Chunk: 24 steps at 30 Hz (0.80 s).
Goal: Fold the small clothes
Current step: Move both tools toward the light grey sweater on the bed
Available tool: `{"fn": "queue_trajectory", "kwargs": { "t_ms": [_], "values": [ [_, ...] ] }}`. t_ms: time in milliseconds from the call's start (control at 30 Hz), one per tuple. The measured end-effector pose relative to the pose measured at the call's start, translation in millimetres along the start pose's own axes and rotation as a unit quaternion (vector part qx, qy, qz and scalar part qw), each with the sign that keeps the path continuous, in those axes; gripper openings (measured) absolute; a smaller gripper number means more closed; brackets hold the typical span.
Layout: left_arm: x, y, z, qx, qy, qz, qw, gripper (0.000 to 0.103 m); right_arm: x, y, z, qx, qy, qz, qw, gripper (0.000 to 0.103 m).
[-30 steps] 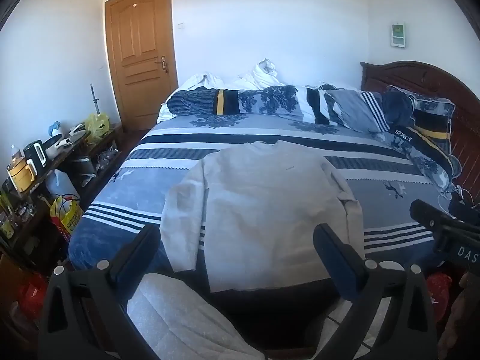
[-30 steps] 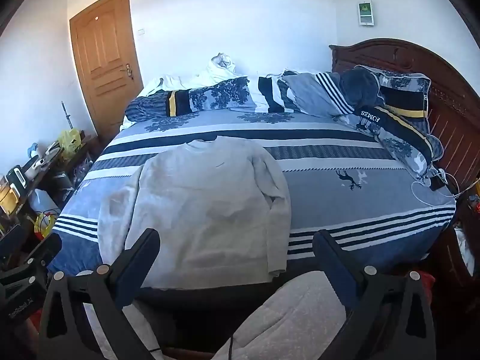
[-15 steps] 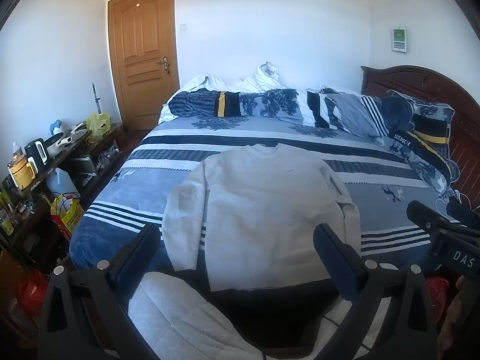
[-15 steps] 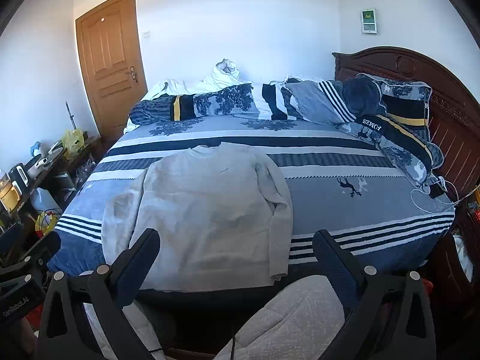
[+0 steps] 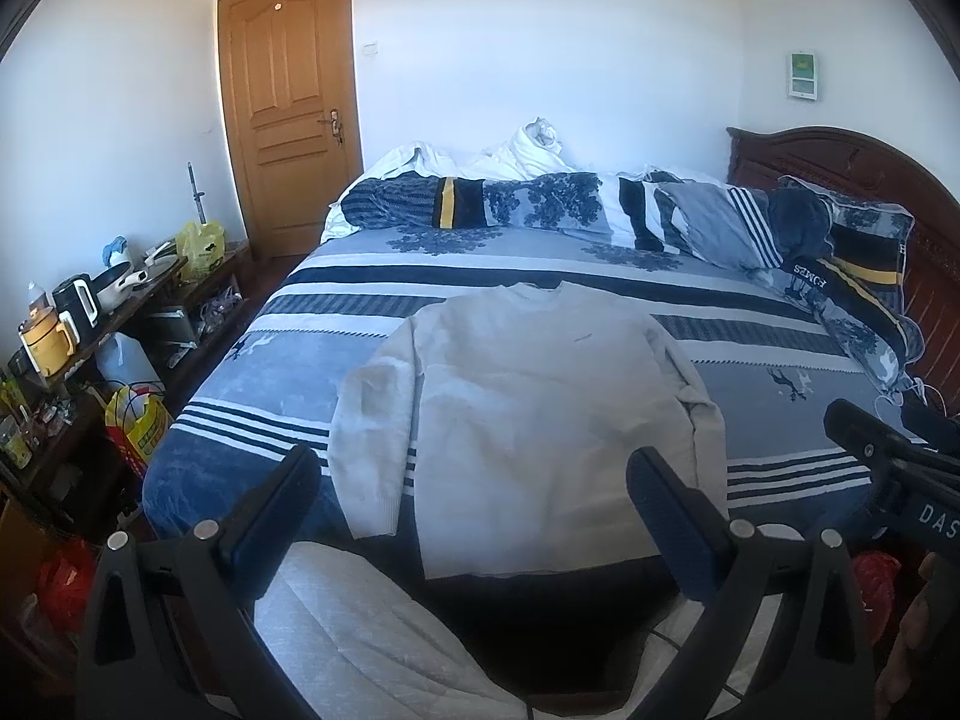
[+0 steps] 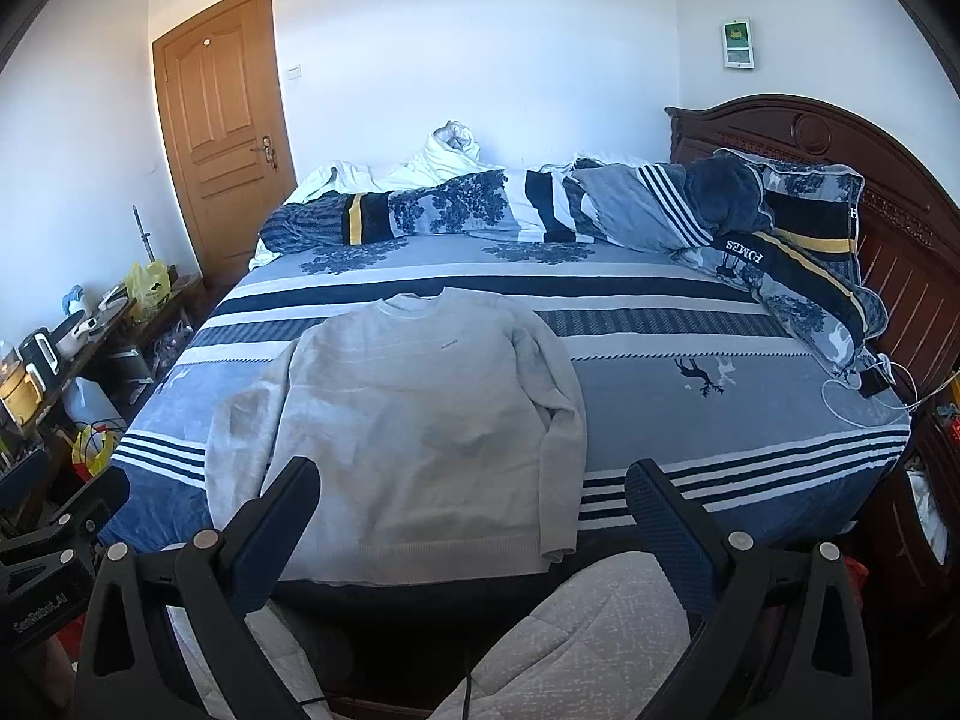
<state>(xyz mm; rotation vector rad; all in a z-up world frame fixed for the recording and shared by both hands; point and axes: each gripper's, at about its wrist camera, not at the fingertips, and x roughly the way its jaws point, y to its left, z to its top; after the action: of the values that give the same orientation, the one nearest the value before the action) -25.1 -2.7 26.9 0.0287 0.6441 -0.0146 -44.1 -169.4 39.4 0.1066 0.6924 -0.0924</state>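
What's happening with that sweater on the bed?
A person is holding a gripper in each hand, getting ready to fold clothes. The light grey sweater lies spread flat, front up, on the striped blue bedspread near the foot of the bed, sleeves down along its sides. The left gripper and the right gripper are both open and hang in the air short of the bed, holding nothing. No fold has been made yet.

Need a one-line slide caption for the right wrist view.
Open right gripper hovers before a light grey long-sleeved sweater spread flat, unfolded, on the blue-and-white striped bed.
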Motion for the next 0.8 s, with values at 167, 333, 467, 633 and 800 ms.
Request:
{"fn": "queue_trajectory", "kwargs": {
  "t_ms": [167,333,467,633,800],
  "values": [
    [2.2,1.2,-1.3,0.001,0.005,0.005,1.0000,0.102,-0.2,-0.2,2.4,0.003,-0.002,-0.002,1.000,0.103],
    [9.5,1.8,-4.1,0.003,0.016,0.006,0.9998,0.102,2.3,-0.4,2.4,0.002,0.003,-0.001,1.000,0.103],
    [24.3,6.4,-6.7,0.001,0.035,0.009,0.9993,0.102,15.5,0.9,2.1,0.003,0.020,0.002,1.000,0.103],
    [49.5,14.9,-9.8,-0.006,0.060,0.014,0.9981,0.102,36.9,3.2,-1.8,0.006,0.040,0.008,0.999,0.103],
    [77.2,23.2,-9.4,-0.014,0.083,0.022,0.9962,0.102,60.9,4.9,-0.8,0.016,0.057,0.021,0.998,0.103]
  ]
}}
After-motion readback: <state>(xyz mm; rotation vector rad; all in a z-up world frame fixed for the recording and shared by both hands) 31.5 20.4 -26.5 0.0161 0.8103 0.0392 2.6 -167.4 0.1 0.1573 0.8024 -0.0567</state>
